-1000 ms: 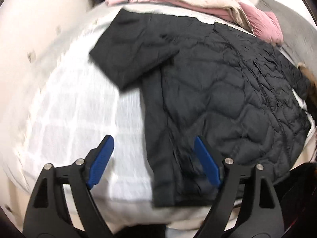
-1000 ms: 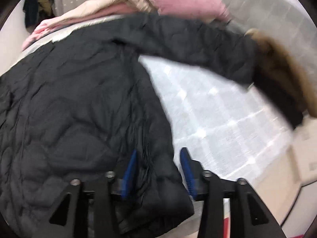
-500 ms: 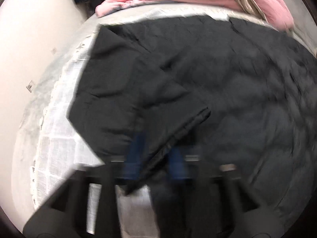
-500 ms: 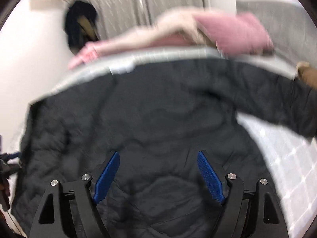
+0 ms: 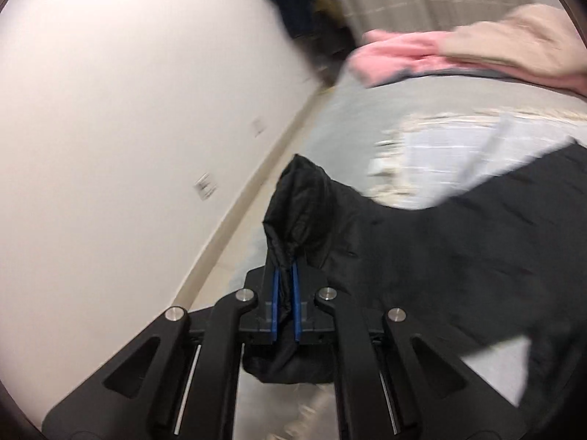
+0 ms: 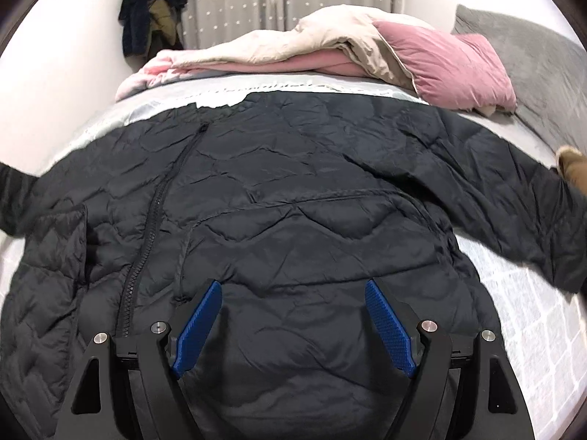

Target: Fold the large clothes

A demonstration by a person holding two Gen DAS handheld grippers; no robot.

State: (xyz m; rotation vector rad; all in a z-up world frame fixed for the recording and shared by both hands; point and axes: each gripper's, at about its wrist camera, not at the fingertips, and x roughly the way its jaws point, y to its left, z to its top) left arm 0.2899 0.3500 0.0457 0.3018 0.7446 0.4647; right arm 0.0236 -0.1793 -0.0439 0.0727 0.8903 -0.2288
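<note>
A black quilted jacket [image 6: 293,198] lies spread on the bed, front up, zipper on the left, its right sleeve stretched toward a brown fur trim [image 6: 572,165]. My right gripper [image 6: 293,315] is open and empty, hovering over the jacket's lower body. My left gripper [image 5: 285,275] is shut on the jacket's left sleeve cuff [image 5: 301,198], which bunches up above the blue pads [image 5: 275,300] and is held out at the bed's left edge. The rest of the jacket [image 5: 458,256] trails to the right.
A white checked bedsheet [image 6: 532,293] covers the bed. A pink and beige duvet [image 6: 367,47] is piled at the far end, beside a grey pillow [image 6: 532,58]. A white wall [image 5: 110,110] runs close on the left. Dark clothes [image 6: 154,11] hang by the curtain.
My left gripper closed on the sleeve cuff and pulled it out to the left edge of the bed. My right gripper let go of the jacket hem, opened and centred over the jacket.
</note>
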